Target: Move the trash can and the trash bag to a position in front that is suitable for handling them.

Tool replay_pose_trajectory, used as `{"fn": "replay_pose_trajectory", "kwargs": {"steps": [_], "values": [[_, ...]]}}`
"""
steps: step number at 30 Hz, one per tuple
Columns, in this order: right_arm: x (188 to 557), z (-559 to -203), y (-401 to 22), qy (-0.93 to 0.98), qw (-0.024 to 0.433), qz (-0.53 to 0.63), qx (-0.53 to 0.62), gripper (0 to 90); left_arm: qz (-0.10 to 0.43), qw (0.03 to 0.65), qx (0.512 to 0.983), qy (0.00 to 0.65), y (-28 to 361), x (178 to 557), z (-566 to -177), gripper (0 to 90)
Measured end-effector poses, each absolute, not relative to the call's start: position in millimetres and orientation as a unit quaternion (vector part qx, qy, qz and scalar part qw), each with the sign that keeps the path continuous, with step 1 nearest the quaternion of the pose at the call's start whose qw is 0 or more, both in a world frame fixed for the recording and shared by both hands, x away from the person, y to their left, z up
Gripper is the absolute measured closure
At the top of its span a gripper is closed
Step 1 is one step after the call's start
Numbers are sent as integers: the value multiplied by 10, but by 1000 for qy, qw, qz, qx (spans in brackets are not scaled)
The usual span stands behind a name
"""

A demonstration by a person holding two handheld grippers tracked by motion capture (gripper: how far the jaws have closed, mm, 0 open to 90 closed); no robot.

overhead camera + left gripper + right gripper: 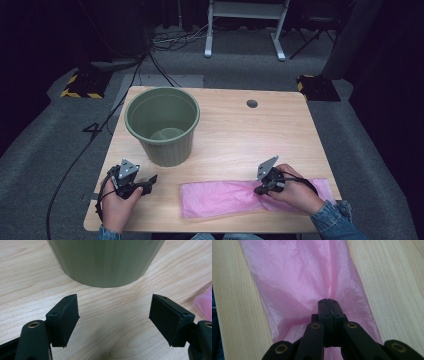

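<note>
A pink plastic bag [220, 197] lies flat along the table's near edge. My right gripper [262, 189] rests on its right part, jaws shut, pinching a gathered fold of the pink bag [297, 277] so the film puckers toward my right gripper [328, 301]. A green plastic bin [162, 125] stands upright and empty at the back left. My left gripper [150, 182] sits just in front of it, held level; in the left gripper view the left gripper [115, 312] is open, with bare wood between its pads and the green bin [105, 262] close ahead.
The wooden table [240, 135] has a round cable hole [252, 103] near its far edge. A corner of the pink bag [203, 302] lies at the right in the left gripper view. Cables run over the grey floor to the left of the table.
</note>
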State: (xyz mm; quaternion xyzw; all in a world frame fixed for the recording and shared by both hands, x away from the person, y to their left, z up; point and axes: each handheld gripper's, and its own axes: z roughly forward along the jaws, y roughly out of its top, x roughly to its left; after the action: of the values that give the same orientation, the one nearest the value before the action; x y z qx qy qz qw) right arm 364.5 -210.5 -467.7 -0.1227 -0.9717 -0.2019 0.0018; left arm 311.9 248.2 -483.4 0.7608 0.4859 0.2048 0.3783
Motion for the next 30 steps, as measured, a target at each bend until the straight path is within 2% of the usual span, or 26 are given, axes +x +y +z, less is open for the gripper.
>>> {"fn": "replay_pose_trajectory", "kwargs": {"steps": [8, 16, 25, 26, 27, 28, 30], "values": [[3806, -4652, -2266, -957, -22, -224, -185, 900, 206, 379, 761, 485, 2475, 3123, -4838, 239], [4295, -4557, -2712, -902, -64, -258, -341, 900, 204, 380, 758, 489, 2485, 3132, -4844, 239], [4668, -4615, -3009, -842, -100, -295, -439, 899, 212, 383, 753, 491, 2559, 3223, -4823, 247], [4712, -4635, -3008, -829, -123, -309, -449, 693, 212, 388, 750, 492, 2585, 3251, -4819, 250], [4712, -4635, -3008, -829, -123, -309, -449, 693, 213, 392, 748, 492, 2622, 3285, -4817, 250], [4711, -4629, -2950, -827, -145, -322, -437, 585, 217, 390, 746, 494, 2664, 3321, -4816, 256], [4690, -4613, -2870, -829, -149, -330, -426, 513, 228, 383, 742, 500, 2736, 3386, -4806, 257]]}}
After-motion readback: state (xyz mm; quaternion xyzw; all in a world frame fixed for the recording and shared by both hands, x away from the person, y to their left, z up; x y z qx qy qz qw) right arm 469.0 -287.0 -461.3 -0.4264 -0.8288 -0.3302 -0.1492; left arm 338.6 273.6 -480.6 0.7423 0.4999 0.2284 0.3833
